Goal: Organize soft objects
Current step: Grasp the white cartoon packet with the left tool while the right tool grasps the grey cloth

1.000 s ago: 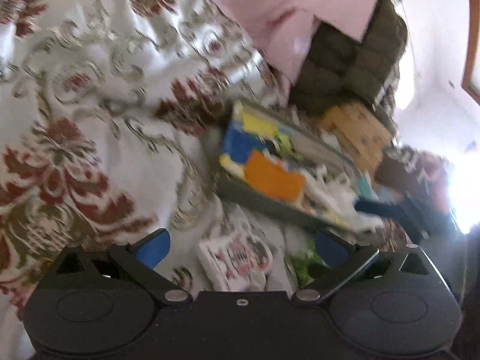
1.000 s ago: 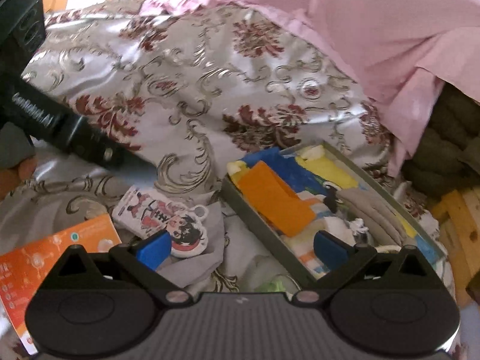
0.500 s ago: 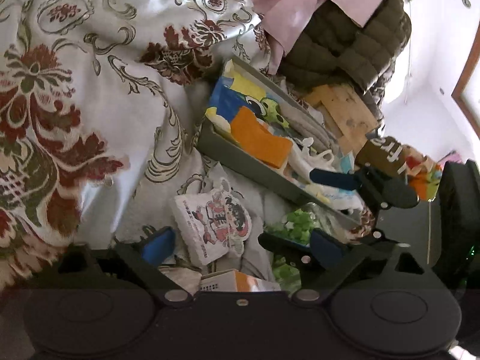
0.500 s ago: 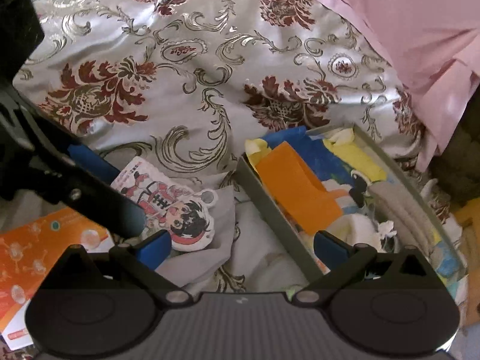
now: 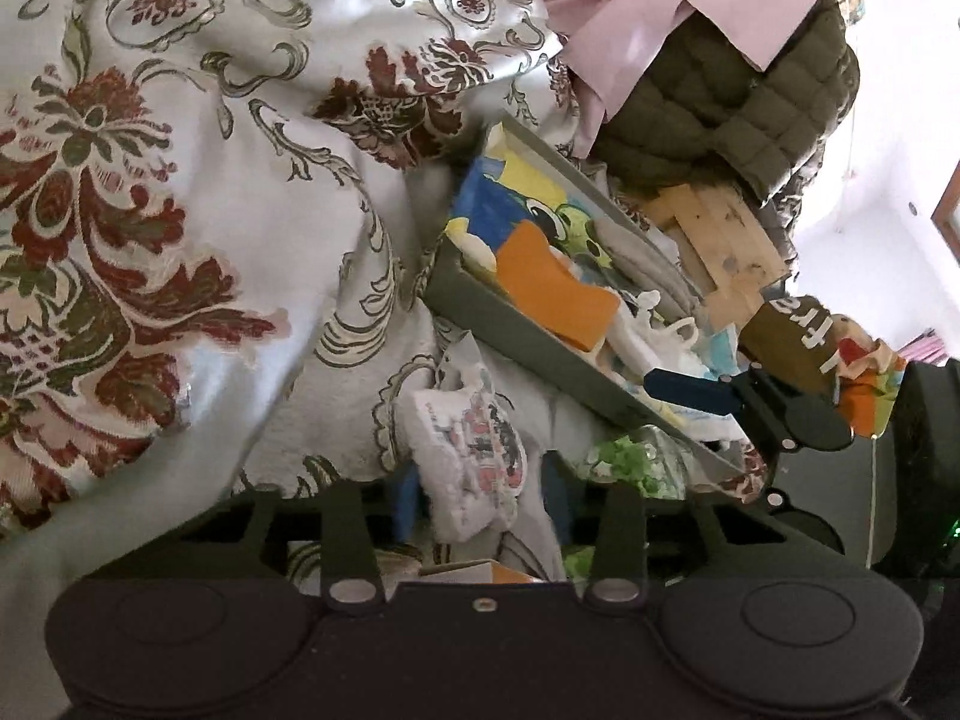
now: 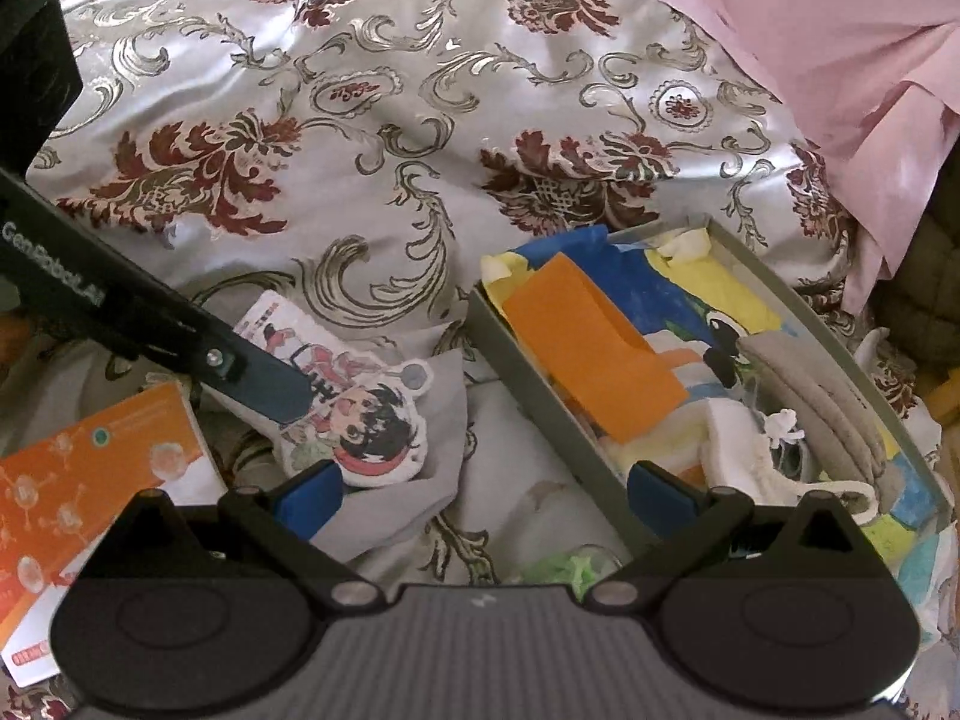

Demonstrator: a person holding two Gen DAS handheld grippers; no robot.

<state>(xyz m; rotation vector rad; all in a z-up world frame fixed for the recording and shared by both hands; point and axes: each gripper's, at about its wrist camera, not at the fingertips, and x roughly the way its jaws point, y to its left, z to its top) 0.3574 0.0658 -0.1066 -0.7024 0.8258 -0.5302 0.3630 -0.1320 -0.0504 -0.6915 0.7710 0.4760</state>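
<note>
Closing left tongs point(image 5: 480, 495) on the cartoon-print plush point(image 5: 471, 456) lying on the floral bedspread point(image 5: 180, 180) beside the grey box point(image 6: 540, 384), right tongs point(image 6: 480, 495) hovering apart, empty.

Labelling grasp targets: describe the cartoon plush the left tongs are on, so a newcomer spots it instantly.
Start at the floral satin bedspread, then the grey tray of folded cloths on it. Just left of the tray, on a crumpled grey cloth, lies the flat plush charm. It alone bears a printed dark-haired cartoon figure; the left tongs are closing on it.
</note>
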